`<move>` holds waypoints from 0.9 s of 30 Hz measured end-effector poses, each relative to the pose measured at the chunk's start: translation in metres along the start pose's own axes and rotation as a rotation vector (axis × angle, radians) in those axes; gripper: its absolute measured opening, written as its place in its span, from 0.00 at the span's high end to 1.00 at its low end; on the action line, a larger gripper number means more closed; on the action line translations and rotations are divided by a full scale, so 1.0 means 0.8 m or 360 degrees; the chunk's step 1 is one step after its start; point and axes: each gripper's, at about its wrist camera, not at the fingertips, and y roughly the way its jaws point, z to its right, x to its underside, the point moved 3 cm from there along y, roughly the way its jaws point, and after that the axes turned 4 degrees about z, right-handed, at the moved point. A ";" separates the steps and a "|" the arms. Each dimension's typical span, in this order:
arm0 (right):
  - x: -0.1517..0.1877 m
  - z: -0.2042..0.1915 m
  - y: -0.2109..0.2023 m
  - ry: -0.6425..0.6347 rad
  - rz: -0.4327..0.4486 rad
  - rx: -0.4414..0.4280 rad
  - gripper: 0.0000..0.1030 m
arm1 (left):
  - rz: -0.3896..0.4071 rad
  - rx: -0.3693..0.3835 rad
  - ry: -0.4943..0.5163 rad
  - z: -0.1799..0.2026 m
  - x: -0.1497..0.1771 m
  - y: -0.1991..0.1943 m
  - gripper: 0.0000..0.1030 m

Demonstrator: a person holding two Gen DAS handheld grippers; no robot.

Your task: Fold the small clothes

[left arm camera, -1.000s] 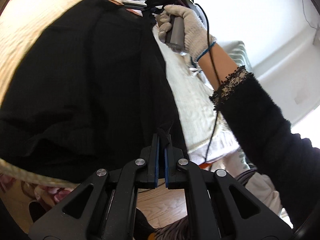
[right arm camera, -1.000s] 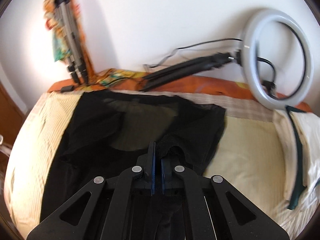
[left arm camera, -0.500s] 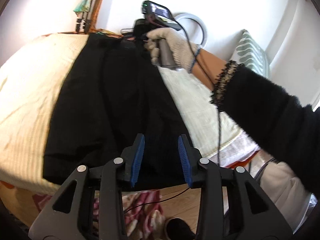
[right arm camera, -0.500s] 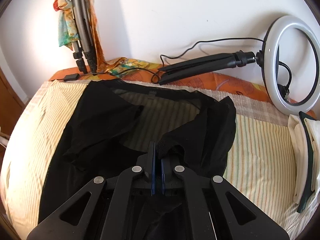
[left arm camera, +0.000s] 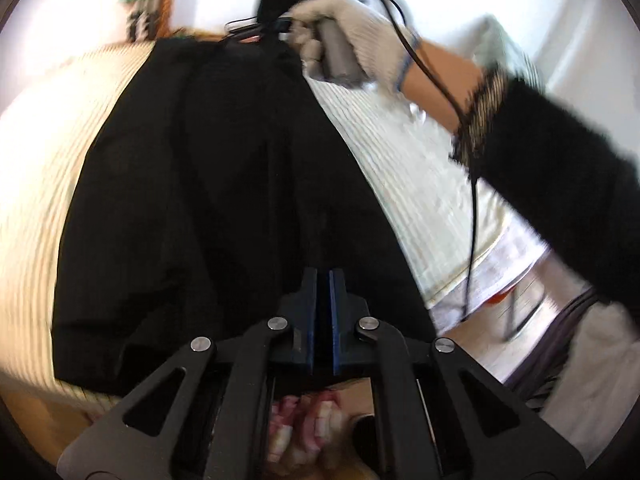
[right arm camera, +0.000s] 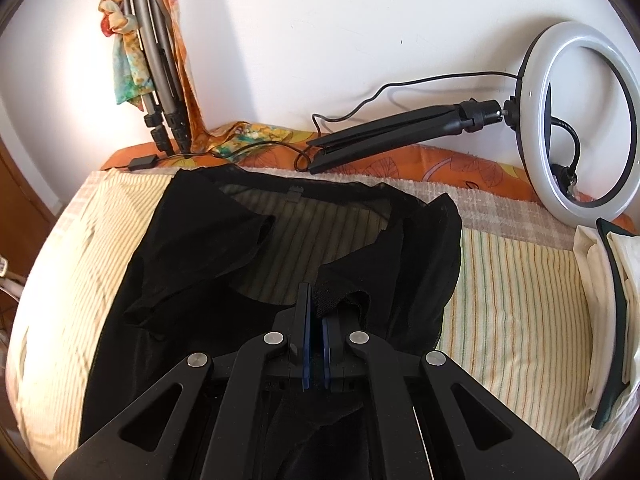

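Black sheer garment (right arm camera: 248,264) lies spread on the striped bedspread (right arm camera: 508,292), neckline toward the far wall, one sleeve folded in over the body. Right gripper (right arm camera: 316,320) pinches a bunched bit of the right shoulder fabric between its clenched fingers (right arm camera: 305,312). Left gripper (left arm camera: 323,300), at the near hem, has just been closing after a brief release half a second ago; its fingers (left arm camera: 310,304) now sit together, and whether cloth is caught between them cannot be told. Gloved hand (left arm camera: 352,36) holds the other tool at the far end. Judgement: left side re-gripped, lengthwise fold about to proceed.
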 end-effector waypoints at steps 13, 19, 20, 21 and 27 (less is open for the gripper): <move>0.006 -0.054 0.034 -0.0205 -0.0022 0.0053 0.97 | 0.0062 -0.0051 -0.0306 -0.045 0.016 -0.031 0.96; 0.014 -0.044 0.045 -0.0077 -0.0165 -0.0162 0.64 | 0.0096 -0.0073 -0.0161 -0.015 0.014 -0.055 0.65; 0.012 -0.039 0.036 -0.0057 -0.0163 -0.0223 0.56 | 0.0115 -0.0080 -0.0130 -0.011 0.013 -0.062 0.65; 0.011 -0.035 0.028 -0.0036 -0.0161 -0.0276 0.54 | 0.0127 -0.0088 -0.0096 -0.008 0.012 -0.068 0.65; -0.004 0.034 -0.051 0.0201 -0.0015 -0.0473 0.54 | 0.0181 -0.0095 -0.0048 -0.021 0.001 -0.097 0.65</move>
